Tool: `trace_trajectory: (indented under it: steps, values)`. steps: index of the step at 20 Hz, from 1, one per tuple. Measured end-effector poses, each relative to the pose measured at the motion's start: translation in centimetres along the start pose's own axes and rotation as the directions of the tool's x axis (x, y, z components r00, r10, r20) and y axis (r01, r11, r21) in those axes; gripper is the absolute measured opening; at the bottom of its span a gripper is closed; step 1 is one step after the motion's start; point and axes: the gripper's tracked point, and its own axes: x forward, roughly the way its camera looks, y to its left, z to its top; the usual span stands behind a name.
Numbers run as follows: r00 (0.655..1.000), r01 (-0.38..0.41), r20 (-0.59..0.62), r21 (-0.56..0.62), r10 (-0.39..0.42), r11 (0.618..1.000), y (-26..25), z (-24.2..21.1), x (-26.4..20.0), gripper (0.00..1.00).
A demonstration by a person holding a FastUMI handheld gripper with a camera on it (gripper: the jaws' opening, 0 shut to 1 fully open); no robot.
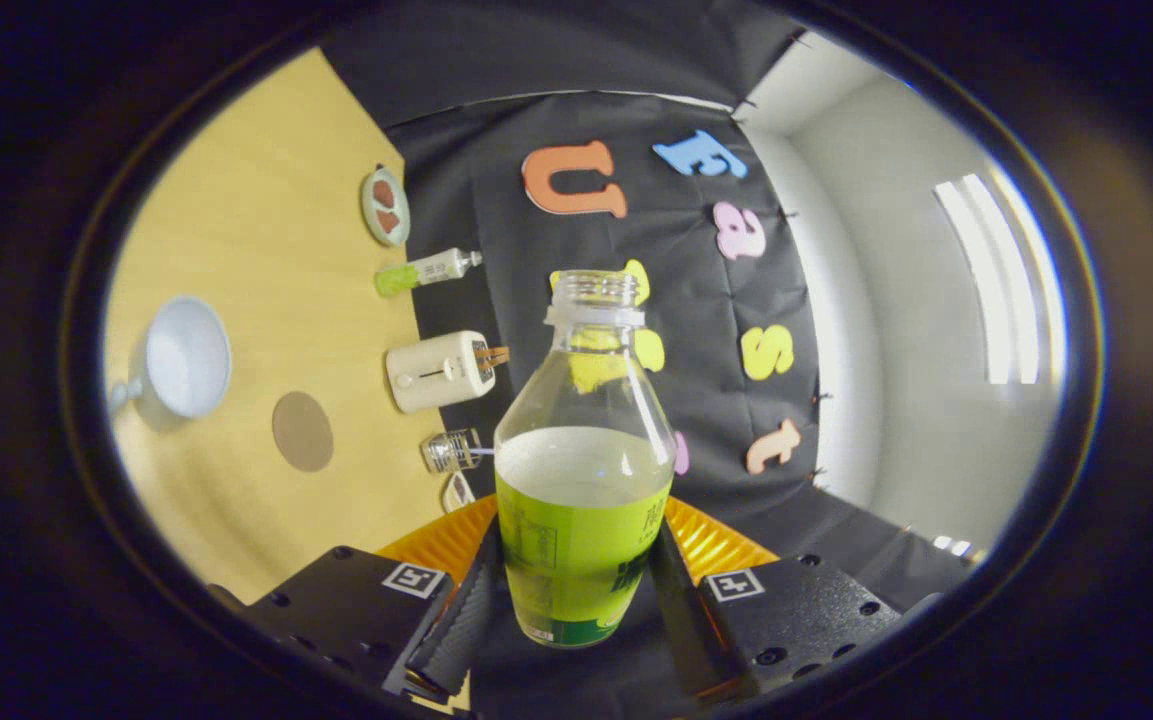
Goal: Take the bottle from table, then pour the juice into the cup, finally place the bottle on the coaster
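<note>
A clear bottle with a green label and no cap stands between my fingers, about half full of pale juice. My gripper is shut on the bottle's labelled lower body, one finger on each side. The view is rolled, so the wooden table appears off to the side of the bottle. On it sit a white cup with its mouth facing me and a round brown coaster beside it. Bottle and cup are well apart, and the bottle's neck points at the black cloth wall.
Along the table's far edge by the wall stand a white toaster, a small green-and-white bottle, a small glass and a round dish holding red pieces. A white wall panel lies beyond the cloth.
</note>
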Motion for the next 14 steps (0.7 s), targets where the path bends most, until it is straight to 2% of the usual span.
trace_trajectory:
  steps: [3, 5, 7, 9, 12, 13, 14]
  values:
    - [0.997, -0.071, -0.021, 0.210, 0.077, 0.975, -0.3, 0.7, 0.0, 0.80]
    - [0.992, -0.116, -0.006, 0.350, 0.126, 0.930, -0.4, 1.2, 0.6, 0.81]
    - [0.978, -0.196, 0.035, 0.505, 0.207, 0.841, 0.6, 2.2, 1.7, 0.81]
    - [0.964, -0.234, 0.044, 0.609, 0.262, 0.758, 1.5, 2.1, 3.1, 0.81]
    - [0.954, -0.256, 0.077, 0.712, 0.290, 0.654, 3.1, 2.1, 5.6, 0.82]
    - [0.946, -0.293, 0.135, 0.740, 0.293, 0.605, 3.9, 2.8, 6.1, 0.82]
    - [0.946, -0.297, 0.154, 0.766, 0.286, 0.570, 4.7, 2.8, 6.7, 0.82]
